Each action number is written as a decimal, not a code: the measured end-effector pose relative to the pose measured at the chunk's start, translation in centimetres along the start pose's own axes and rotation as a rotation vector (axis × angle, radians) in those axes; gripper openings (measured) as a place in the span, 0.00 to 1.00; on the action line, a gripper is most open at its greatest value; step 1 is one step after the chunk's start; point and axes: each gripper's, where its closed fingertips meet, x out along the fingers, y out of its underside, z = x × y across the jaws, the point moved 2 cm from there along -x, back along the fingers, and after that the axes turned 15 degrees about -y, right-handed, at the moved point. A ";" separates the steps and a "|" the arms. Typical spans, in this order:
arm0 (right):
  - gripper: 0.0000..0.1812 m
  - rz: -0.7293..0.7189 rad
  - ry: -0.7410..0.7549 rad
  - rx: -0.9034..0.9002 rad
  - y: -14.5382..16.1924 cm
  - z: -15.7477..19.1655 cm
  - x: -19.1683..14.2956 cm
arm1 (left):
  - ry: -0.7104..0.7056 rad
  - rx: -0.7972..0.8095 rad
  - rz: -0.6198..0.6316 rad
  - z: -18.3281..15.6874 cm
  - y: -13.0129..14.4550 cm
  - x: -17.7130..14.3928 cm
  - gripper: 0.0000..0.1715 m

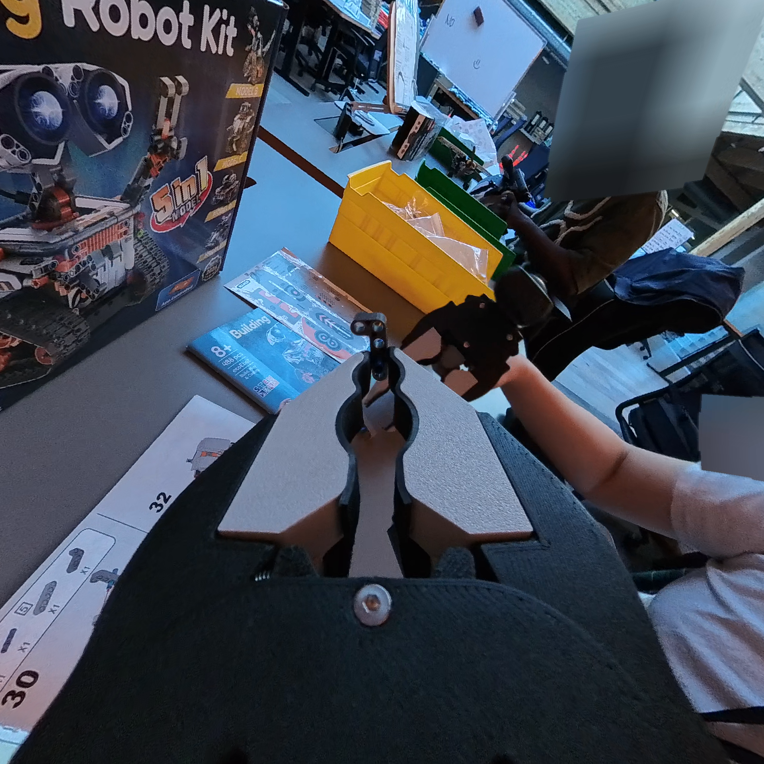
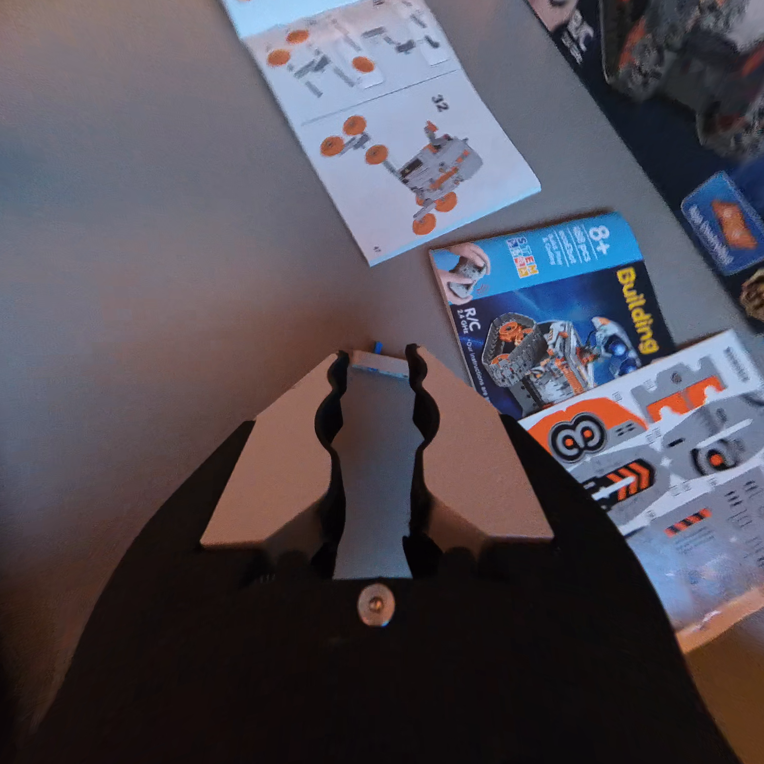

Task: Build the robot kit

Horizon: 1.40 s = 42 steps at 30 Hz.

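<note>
The left tongs (image 1: 377, 364) are clenched on a small black L-shaped piece (image 1: 373, 335). The right tongs (image 2: 377, 359) are spread apart over the grey tabletop (image 2: 144, 268), near a tiny blue bit (image 2: 377, 347). A yellow bin (image 1: 397, 244) holds a clear bag (image 1: 450, 235) (contents unclear). A printed kit box (image 1: 115, 165) and blue booklet (image 2: 554, 314) lie nearby.

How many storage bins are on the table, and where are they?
2. A yellow bin sits beyond the sticker sheet, with clear bags inside. A green bin stands directly behind it, mostly hidden. More could be hidden farther back.
</note>
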 end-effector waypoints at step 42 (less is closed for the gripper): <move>0.04 -0.012 -0.076 0.152 0.7 -0.2 1.2 | -0.020 0.014 0.046 0.2 0.8 0.7 0.03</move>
